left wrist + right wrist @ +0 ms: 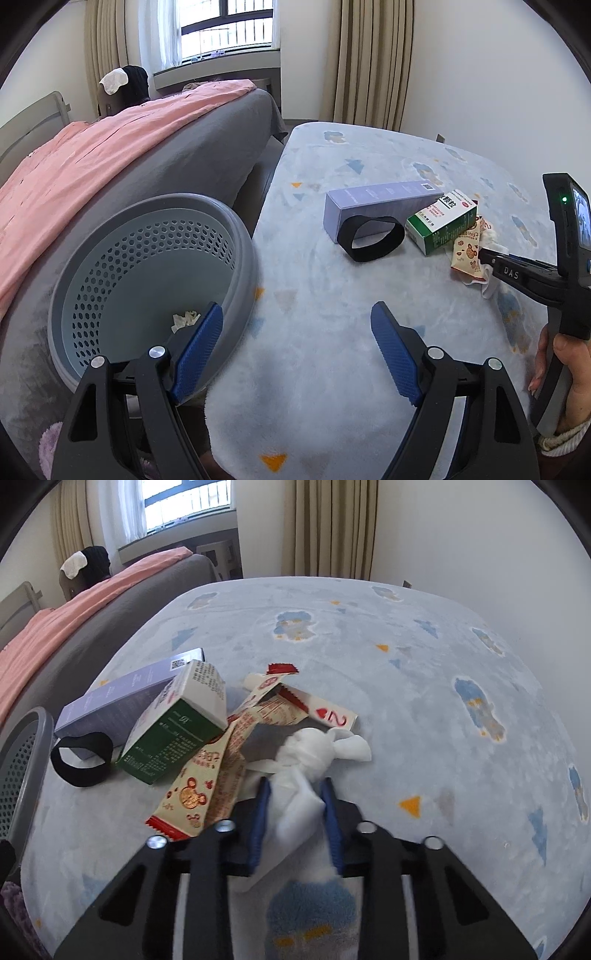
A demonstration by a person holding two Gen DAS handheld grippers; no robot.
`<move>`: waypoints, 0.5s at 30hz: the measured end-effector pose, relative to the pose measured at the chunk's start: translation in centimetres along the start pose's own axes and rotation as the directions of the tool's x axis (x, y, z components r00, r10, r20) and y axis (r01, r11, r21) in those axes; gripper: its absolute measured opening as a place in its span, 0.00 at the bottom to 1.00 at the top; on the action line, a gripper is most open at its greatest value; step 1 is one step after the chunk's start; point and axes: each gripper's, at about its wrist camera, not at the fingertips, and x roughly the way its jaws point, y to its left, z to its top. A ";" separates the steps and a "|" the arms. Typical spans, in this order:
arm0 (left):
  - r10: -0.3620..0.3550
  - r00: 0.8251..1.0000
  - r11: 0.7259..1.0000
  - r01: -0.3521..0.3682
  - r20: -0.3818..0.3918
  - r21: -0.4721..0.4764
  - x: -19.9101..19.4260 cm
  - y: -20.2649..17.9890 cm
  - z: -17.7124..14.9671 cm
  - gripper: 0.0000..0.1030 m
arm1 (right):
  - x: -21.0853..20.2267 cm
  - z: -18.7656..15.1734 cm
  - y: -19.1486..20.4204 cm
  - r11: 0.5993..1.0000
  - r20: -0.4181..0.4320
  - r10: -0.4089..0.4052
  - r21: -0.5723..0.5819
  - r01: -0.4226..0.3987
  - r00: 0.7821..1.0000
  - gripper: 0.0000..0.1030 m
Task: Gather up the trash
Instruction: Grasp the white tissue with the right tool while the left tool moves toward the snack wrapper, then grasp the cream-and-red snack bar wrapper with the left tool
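White tissue [303, 771] is pinched between the right claw's [295, 812] blue pads, its lower end blurred, beside wrappers [207, 786] and boxes [173, 734] mid-blanket [443, 664]. The left claw [297, 332] gapes wide, empty, near the blanket's left edge. The grey basket [66, 280] (rim partly hidden) holds one crumpled scrap [184, 320].

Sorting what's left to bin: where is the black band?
In the left wrist view, the black band lies mid-table, against the purple box, left of the green box.

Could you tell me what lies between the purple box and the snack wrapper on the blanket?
The green-and-white box lies between the purple box and the snack wrapper, leaning on both; the right wrist view shows it best.
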 end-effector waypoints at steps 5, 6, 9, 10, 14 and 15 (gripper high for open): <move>-0.021 1.000 1.000 0.021 -0.002 0.009 0.0 -0.6 0.1 0.76 | -2.0 -1.1 -1.5 1.000 0.027 0.001 0.027 -0.001 1.000 0.13; -0.025 1.000 1.000 0.025 -0.004 0.011 0.1 -0.8 0.2 0.76 | -2.4 -1.3 -1.9 0.999 0.028 0.006 0.040 -0.007 1.000 0.13; -0.038 0.999 0.999 0.039 -0.010 0.014 0.2 -1.4 0.4 0.76 | -3.6 -2.1 -3.5 0.998 0.034 0.007 0.068 -0.009 0.999 0.13; -0.045 0.999 0.999 0.046 -0.012 0.016 0.3 -1.6 0.4 0.76 | -4.0 -2.4 -4.0 0.997 0.034 0.007 0.077 -0.010 0.999 0.13; -0.062 0.998 0.997 0.063 -0.013 0.036 0.4 -3.2 0.8 0.76 | -5.5 -3.8 -5.8 0.996 0.037 -0.019 0.090 0.015 0.999 0.13; -0.067 0.998 0.997 0.068 -0.014 0.044 0.4 -3.7 0.9 0.76 | -5.8 -4.1 -6.1 0.996 0.038 -0.029 0.083 0.026 0.999 0.13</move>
